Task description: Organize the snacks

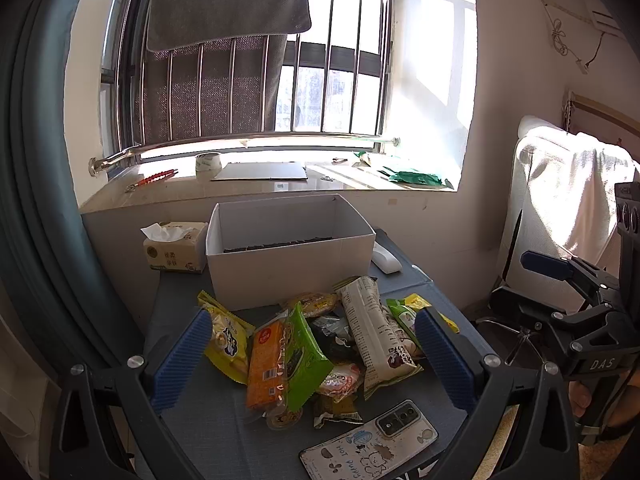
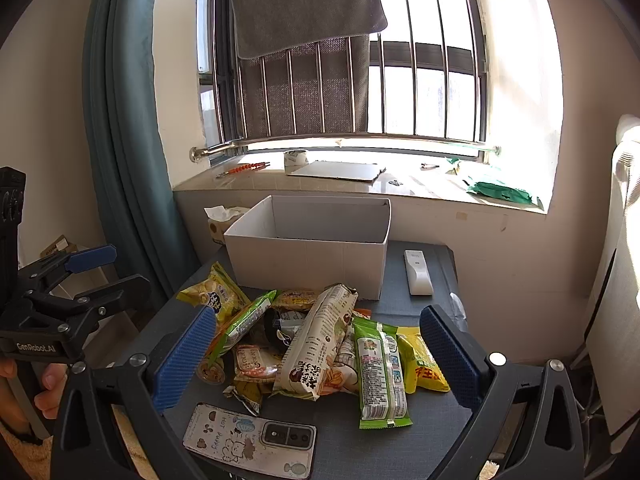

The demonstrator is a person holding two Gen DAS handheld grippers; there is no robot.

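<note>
The left gripper point(image 1: 314, 354) is hovering with its blue pads spread wide over a heap of snack packets point(image 1: 320, 344) lying on the grey table point(image 1: 208, 432). A white box point(image 1: 290, 248) is standing just behind the heap, possibly holding something dark, though glare is hiding it. A phone point(image 1: 370, 442) is lying face down nearest the camera. The right gripper point(image 1: 560, 276) is showing at the right edge, well apart.

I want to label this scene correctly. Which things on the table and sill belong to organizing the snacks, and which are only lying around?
For the job:
- pile of snack packets
- white box, open, nearly empty
- left gripper and right gripper, both open

Lying about:
- phone
- tissue pack
- white remote
- tape roll on the sill
- green bag on the sill
</note>
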